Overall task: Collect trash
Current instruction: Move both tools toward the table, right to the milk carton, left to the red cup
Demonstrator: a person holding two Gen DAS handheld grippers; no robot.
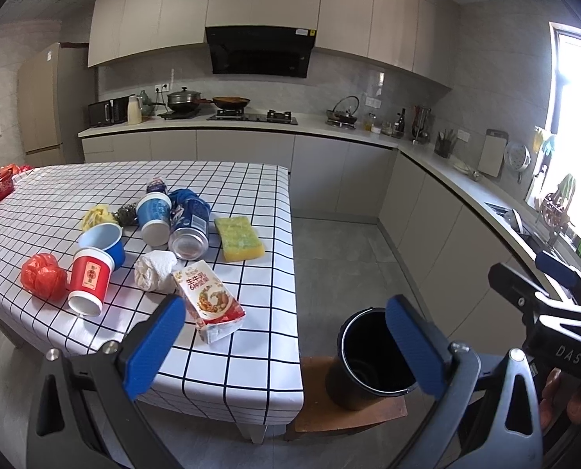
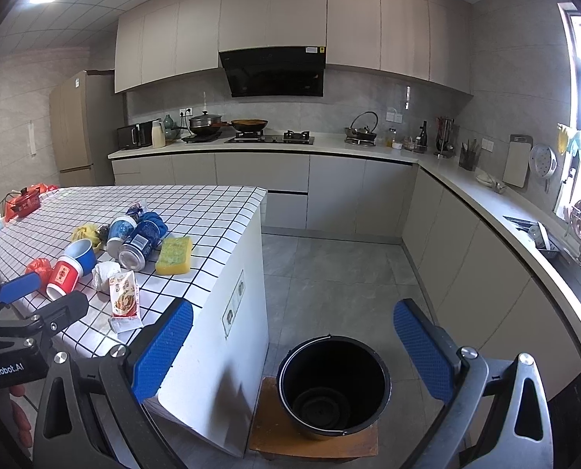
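Nearest the table edge lies the milk carton (image 1: 209,305), probably light and crushable, so pinching its flat sides seems best. Cups, can and sponge (image 1: 238,237) lie beyond. Both grippers (image 1: 286,348) (image 2: 294,348) gape, empty; bucket (image 2: 334,385) waits below.

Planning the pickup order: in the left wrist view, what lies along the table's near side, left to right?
Red plastic bag → red paper cup → crumpled white tissue → milk carton, then off the table, the black bucket.

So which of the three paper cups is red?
The red cup, lying on its side nearest the table's front edge beside the red bag; the other two cups are blue.
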